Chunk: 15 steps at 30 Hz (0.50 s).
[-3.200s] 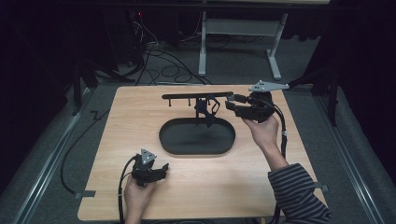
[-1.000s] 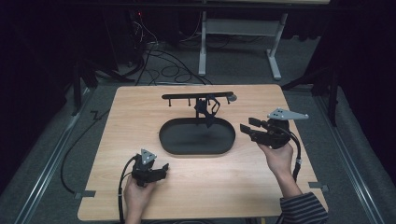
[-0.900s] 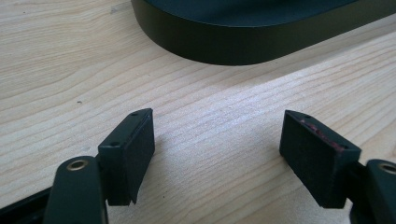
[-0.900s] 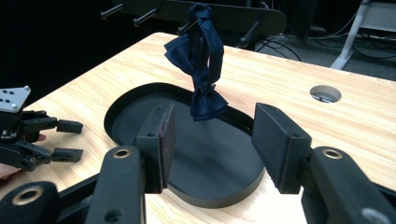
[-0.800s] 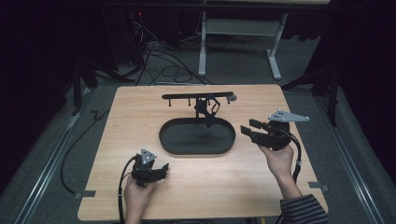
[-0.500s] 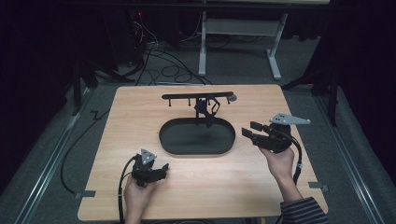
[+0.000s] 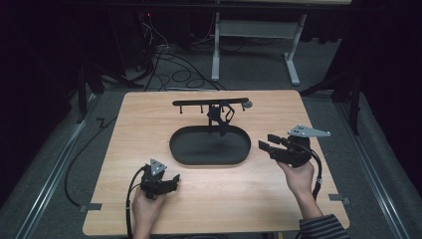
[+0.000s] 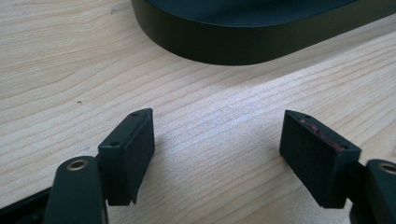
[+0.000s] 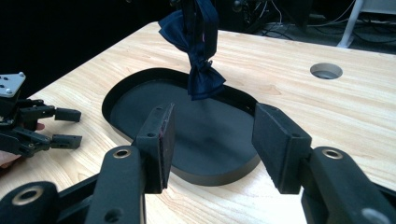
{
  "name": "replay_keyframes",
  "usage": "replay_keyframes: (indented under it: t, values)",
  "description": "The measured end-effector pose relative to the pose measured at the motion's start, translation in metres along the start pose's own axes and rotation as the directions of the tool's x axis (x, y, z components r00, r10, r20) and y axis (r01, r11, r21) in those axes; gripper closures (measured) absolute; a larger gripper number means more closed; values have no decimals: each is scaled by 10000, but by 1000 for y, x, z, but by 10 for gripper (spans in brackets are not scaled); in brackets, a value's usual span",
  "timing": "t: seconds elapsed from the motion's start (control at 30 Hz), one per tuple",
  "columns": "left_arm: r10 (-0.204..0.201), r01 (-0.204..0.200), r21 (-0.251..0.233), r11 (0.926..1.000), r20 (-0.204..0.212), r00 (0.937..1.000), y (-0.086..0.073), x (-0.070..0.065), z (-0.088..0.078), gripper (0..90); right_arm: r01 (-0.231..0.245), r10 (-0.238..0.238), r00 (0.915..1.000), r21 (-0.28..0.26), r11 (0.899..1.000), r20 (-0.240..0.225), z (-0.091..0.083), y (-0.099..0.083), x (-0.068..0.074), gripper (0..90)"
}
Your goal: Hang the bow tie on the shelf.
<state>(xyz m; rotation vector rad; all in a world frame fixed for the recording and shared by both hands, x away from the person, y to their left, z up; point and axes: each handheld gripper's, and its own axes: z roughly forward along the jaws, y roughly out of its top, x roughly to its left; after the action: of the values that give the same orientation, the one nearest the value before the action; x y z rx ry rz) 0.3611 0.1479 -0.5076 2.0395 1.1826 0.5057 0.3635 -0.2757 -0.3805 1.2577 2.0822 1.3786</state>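
Note:
A black oval tray (image 7: 199, 148) lies in the middle of the wooden table (image 7: 149, 119). Behind it stands a black rack (image 7: 199, 103), and a dark blue bow tie (image 7: 222, 117) hangs from it over the tray's far rim. My right gripper (image 7: 264, 145) hovers just off the tray's right end, open and holding nothing. In the right gripper view its jaws (image 9: 212, 140) frame the tray (image 9: 140, 88) with the bow tie (image 9: 200, 79) beyond. My left gripper (image 7: 173, 180) rests open near the table's front left, and in the left gripper view (image 8: 217, 135) bare wood lies between its jaws.
A round cable hole (image 9: 326, 71) is cut into the table behind the tray. The tray's wall (image 8: 243, 46) runs just ahead of the left gripper. Cables and a desk frame (image 7: 254, 45) lie on the floor beyond the table's far edge.
The right gripper has come away from the rack's bar, down and toward the person, to the tray's right end. In the last second it only drifted. The left gripper stayed put.

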Motion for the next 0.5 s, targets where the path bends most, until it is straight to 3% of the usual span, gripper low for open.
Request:
replay_keyframes:
  t: [0.5]
  values:
    - [3, -3, 2, 10000, -1, 10000, 0, 0, 0, 270, -235, 236, 9997, 166, 9996, -55, 3, -15, -2, 509]
